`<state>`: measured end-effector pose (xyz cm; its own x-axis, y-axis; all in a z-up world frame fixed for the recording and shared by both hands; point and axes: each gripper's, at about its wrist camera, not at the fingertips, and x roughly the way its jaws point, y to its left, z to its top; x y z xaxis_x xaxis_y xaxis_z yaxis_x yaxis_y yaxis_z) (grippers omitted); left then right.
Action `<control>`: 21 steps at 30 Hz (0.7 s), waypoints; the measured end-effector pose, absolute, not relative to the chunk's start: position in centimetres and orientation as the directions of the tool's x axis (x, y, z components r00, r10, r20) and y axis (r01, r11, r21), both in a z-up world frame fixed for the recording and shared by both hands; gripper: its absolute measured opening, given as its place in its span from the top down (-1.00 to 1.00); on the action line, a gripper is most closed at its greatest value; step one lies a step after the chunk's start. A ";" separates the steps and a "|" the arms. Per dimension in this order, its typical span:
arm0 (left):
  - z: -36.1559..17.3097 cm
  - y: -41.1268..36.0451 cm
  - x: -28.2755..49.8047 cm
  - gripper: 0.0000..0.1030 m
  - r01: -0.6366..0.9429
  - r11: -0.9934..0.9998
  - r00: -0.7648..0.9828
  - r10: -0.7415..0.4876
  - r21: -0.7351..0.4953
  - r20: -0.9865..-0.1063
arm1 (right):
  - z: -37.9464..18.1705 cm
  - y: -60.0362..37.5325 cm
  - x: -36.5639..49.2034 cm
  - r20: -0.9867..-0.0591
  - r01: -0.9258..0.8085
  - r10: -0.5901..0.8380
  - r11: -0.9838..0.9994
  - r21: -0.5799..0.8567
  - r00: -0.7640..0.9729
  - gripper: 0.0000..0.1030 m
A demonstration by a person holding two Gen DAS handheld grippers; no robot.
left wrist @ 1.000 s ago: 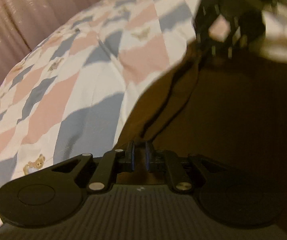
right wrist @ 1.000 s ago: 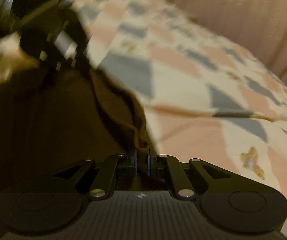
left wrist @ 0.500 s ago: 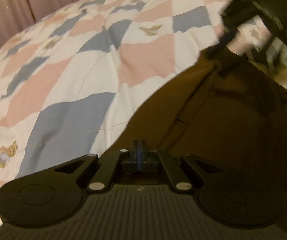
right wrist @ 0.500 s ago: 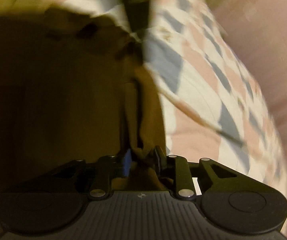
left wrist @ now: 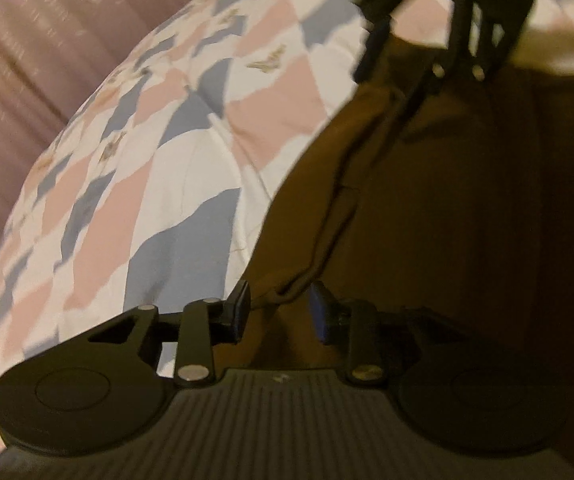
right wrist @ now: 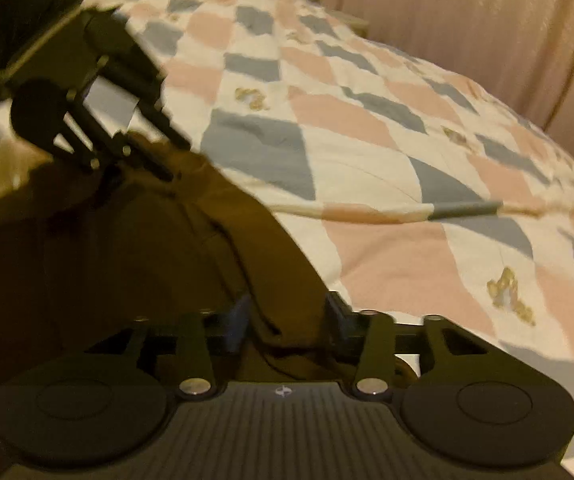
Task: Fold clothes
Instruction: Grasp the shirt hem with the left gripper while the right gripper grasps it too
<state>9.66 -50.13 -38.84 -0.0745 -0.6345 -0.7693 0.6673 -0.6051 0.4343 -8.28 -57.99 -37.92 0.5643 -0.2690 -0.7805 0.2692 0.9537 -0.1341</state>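
A dark brown garment (left wrist: 447,220) lies on the bed, filling the right of the left wrist view and the left of the right wrist view (right wrist: 107,264). My left gripper (left wrist: 281,308) is low over the garment's hemmed edge. Its jaws are opening, with the hem between them and the pads clear of it. My right gripper (right wrist: 287,316) sits at the garment's other edge. Its jaws are also opening, with loose cloth between them. Each gripper shows in the other's view: the right one (left wrist: 391,88) at the top, the left one (right wrist: 135,176) at the upper left.
The bed has a checked quilt (left wrist: 167,200) in pink, grey-blue and white with small bear prints (right wrist: 387,160). A ridge of quilt (right wrist: 367,212) runs across it. Pinkish curtains (left wrist: 27,60) hang behind the bed (right wrist: 487,20).
Both grippers were shut on the garment's edge a second ago and now stand apart from it. The left gripper has rolled and sunk towards the bed. The right has stayed put.
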 end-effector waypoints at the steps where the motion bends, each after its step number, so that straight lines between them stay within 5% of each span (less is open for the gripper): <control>1: -39.2 -50.1 9.3 0.49 0.641 -0.615 -0.066 -0.639 0.458 -0.766 | -38.0 -57.8 -8.1 -0.783 0.254 -0.271 0.956 -0.150 0.560 0.07; 6: -41.2 -49.8 8.1 0.89 0.501 -0.657 -0.032 -0.665 0.563 -0.746 | -39.7 -56.1 -6.8 -0.797 0.117 -0.324 0.944 -0.309 0.510 0.19; 7: -41.1 -49.7 8.1 0.90 0.490 -0.656 -0.031 -0.672 0.574 -0.740 | -40.0 -55.8 -6.7 -0.795 0.097 -0.340 0.936 -0.339 0.503 0.32; 8: -40.8 -49.5 8.1 0.90 0.494 -0.654 -0.038 -0.674 0.573 -0.738 | -40.2 -55.6 -6.7 -0.786 0.087 -0.360 0.926 -0.368 0.503 0.73; 10: -39.7 -49.2 8.1 0.91 0.541 -0.649 -0.076 -0.672 0.535 -0.737 | -40.3 -55.3 -6.9 -0.760 0.081 -0.402 0.902 -0.423 0.510 0.94; 14: -40.7 -48.5 7.5 0.90 0.546 -0.664 -0.081 -0.649 0.512 -0.756 | -39.7 -55.6 -7.8 -0.692 0.109 -0.486 0.851 -0.514 0.534 0.95; 19: -41.0 -48.7 7.7 0.82 0.579 -0.644 -0.057 -0.643 0.500 -0.763 | -41.2 -55.4 -7.7 -0.781 0.053 -0.396 0.904 -0.425 0.483 0.91; 21: -39.3 -48.8 8.4 0.79 0.623 -0.638 -0.093 -0.634 0.452 -0.768 | -41.5 -55.0 -7.6 -0.796 0.044 -0.390 0.907 -0.418 0.463 0.73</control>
